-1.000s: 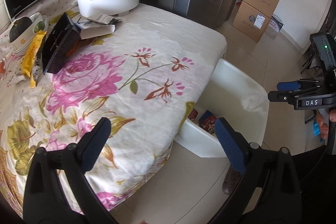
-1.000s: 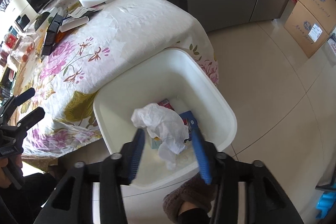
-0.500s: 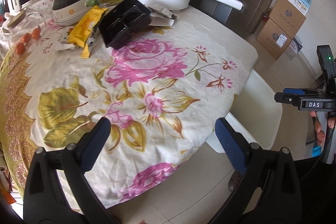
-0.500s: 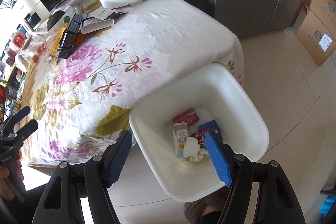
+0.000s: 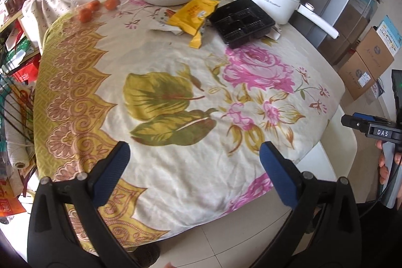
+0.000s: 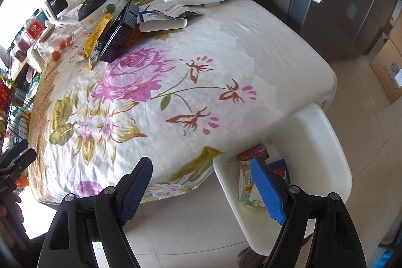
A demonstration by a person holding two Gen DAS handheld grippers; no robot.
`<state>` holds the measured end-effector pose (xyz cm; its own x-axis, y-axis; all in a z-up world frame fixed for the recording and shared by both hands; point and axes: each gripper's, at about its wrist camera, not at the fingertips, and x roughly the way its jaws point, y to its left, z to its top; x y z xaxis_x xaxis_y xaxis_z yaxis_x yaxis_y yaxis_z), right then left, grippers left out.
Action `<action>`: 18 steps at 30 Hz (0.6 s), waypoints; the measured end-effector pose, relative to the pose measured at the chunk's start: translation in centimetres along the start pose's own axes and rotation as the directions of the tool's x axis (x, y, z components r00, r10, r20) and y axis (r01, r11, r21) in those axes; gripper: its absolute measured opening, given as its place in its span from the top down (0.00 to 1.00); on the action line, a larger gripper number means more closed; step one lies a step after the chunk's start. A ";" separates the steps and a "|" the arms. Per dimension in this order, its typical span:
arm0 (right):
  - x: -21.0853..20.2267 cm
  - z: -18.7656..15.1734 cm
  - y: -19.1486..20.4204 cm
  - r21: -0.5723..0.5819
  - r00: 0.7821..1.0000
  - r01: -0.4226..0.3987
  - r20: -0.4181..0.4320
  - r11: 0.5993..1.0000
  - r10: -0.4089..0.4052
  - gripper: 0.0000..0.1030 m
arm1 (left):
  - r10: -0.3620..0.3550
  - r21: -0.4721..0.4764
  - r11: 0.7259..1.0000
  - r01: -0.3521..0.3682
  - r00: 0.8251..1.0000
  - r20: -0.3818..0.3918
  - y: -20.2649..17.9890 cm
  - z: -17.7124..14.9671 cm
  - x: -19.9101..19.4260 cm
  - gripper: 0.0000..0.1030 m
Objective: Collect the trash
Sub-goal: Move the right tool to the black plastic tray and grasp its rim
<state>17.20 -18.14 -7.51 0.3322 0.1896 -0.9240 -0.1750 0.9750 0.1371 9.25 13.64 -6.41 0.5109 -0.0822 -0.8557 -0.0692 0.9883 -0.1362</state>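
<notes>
Swinging back from the white bin [image 6: 334, 142] toward the flowered table [image 5: 191, 102], both grippers spread and empty: tissue now dropped among the bin's cartons [image 6: 247, 180]. Remaining trash far across the table: black tray [image 5: 242, 19], then yellow wrapper [image 5: 194, 15]; left gripper [image 5: 193, 162], right gripper [image 6: 201, 182].

Bright daylight from the left, sharp centres, fisheye-bent dark edges.

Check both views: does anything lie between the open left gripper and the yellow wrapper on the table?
Nothing visible does. Only bare flowered tablecloth lies between the left gripper and the yellow wrapper; the black tray sits to the wrapper's right.
</notes>
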 end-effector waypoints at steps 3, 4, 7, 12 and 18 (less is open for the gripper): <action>1.0 1.0 1.8 0.004 1.000 -0.013 -0.010 1.000 0.013 0.17 | 0.038 -0.045 0.998 -0.038 0.999 -0.003 2.2 -0.2 -0.3 0.01; 1.4 1.5 2.3 0.005 1.000 -0.017 -0.022 1.000 0.017 0.17 | 0.050 -0.061 0.997 -0.050 0.999 -0.003 2.9 -0.1 -0.5 0.01; 2.4 3.1 3.9 0.007 0.999 -0.021 -0.034 1.000 0.021 0.17 | 0.069 -0.111 0.991 -0.069 0.998 -0.001 4.8 0.0 -0.6 0.01; 4.2 7.3 6.0 0.060 1.000 -0.016 0.007 0.998 0.016 0.17 | 0.084 -0.170 0.982 -0.081 0.996 0.012 7.0 0.7 -0.9 0.01; 7.0 11.8 8.7 0.153 0.995 -0.078 0.078 0.985 0.067 0.17 | 0.102 -0.199 0.975 -0.094 0.994 0.027 8.3 1.3 -1.1 0.01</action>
<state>28.90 -6.97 -8.54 0.3914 0.2627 -0.8819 -0.0563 0.9634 0.2619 9.21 22.14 -5.95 0.5246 0.0223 -0.8511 -0.2864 0.9460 -0.1517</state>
